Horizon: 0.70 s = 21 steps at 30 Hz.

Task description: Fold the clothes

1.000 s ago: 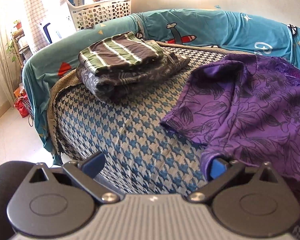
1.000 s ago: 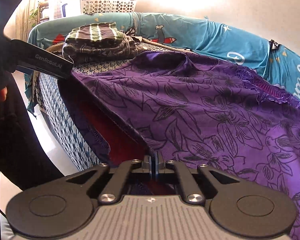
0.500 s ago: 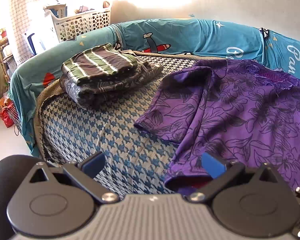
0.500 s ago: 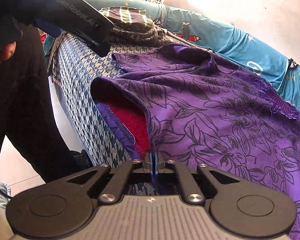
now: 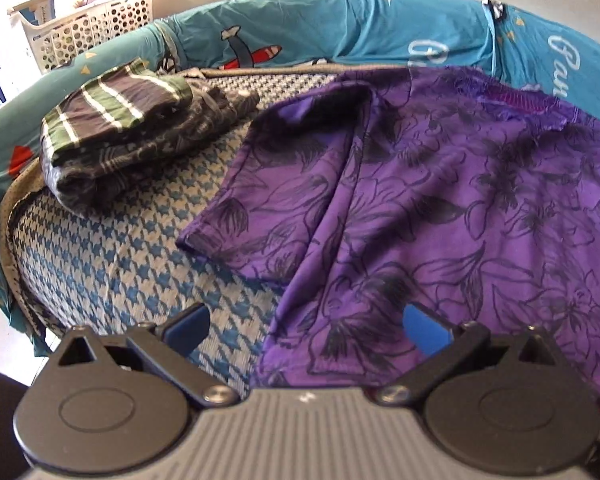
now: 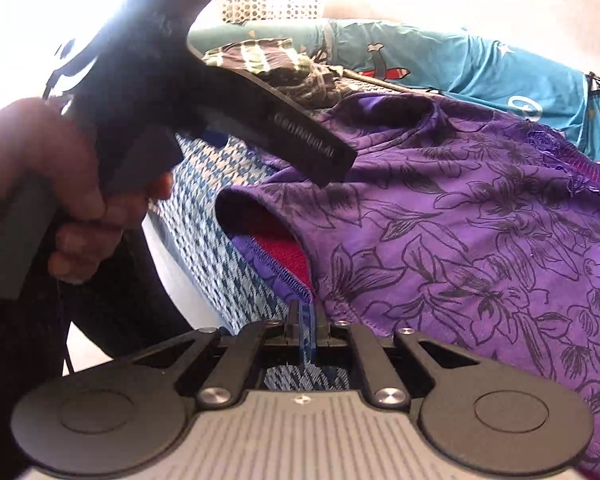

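Nearest in the right wrist view, the right tool [image 6: 305, 312] has its two blue pads pressed together on the near hem of the purple shirt [image 6: 460, 216]; the pinched edge itself is mostly hidden between them. Just beyond the pads the hem gapes, showing a red lining, and how far that opening runs under the cloth cannot be seen. To the left in that view a hand [image 6: 52, 184] grips the handle of the left tool [image 6: 300, 148], whose dark body crosses the frame and covers part of the bed; its tips are cut off by its own housing there.

In the left wrist view the left tool [image 5: 306, 322] stands wide, one blue pad over the houndstooth bedcover [image 5: 140, 264], the other over the shirt's near left edge, with cloth lying between them but not pinched. The shirt is spread flat across the right half of the bed, one sleeve pointing left; its right side runs out of frame.

Farther left sits a pile of folded clothes [image 5: 132, 128], a striped piece on top. Behind it runs a teal printed sheet [image 5: 340, 24], and at the far left a white laundry basket [image 5: 88, 28], washed out by glare.
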Available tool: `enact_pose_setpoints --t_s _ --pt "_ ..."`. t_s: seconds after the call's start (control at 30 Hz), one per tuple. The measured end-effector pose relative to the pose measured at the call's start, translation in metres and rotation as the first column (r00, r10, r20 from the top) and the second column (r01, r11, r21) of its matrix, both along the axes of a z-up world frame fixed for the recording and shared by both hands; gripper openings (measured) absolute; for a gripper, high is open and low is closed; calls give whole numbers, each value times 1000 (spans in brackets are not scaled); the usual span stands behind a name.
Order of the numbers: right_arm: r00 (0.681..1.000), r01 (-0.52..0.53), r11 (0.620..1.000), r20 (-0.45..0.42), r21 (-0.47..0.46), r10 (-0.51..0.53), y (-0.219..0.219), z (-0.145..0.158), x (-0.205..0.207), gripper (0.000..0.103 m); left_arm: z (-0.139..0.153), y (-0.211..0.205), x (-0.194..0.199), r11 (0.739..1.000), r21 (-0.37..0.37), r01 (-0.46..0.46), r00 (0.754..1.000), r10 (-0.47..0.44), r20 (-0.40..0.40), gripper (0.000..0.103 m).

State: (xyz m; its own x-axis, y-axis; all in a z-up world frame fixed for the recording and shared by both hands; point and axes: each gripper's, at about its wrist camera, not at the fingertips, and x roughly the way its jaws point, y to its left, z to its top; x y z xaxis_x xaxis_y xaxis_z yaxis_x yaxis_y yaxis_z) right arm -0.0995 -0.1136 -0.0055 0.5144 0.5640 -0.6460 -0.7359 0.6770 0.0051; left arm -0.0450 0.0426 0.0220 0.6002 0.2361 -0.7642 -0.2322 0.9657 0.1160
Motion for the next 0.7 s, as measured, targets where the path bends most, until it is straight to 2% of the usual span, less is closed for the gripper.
enact_pose_setpoints --t_s 0.1,0.23,0.3,0.4,0.5,0.6,0.7 --pt "998 61 998 30 -6 -61 -3 0 5 5 -15 5 -5 999 17 -39 998 40 -57 103" --pt "991 131 991 -8 -32 -131 -6 -4 15 9 -23 13 -11 997 -17 -70 994 69 -89 103" --pt "990 134 990 -27 -39 -135 -8 -6 18 10 -24 12 -12 998 -14 -66 993 64 -97 103" --pt "991 123 992 -40 -42 -124 -7 -6 15 18 -24 9 -14 998 -6 -55 992 54 -110 103" --pt "992 121 992 -38 -44 -123 -7 -7 13 19 -20 8 -18 999 -25 -45 993 42 -113 103" --pt "991 125 991 -46 -41 -127 -8 -6 12 19 -9 7 -23 997 -71 -33 998 29 -60 103" --pt "990 129 991 -46 -39 -131 -7 -5 11 19 0 6 -15 996 -84 -19 1000 19 -2 103"
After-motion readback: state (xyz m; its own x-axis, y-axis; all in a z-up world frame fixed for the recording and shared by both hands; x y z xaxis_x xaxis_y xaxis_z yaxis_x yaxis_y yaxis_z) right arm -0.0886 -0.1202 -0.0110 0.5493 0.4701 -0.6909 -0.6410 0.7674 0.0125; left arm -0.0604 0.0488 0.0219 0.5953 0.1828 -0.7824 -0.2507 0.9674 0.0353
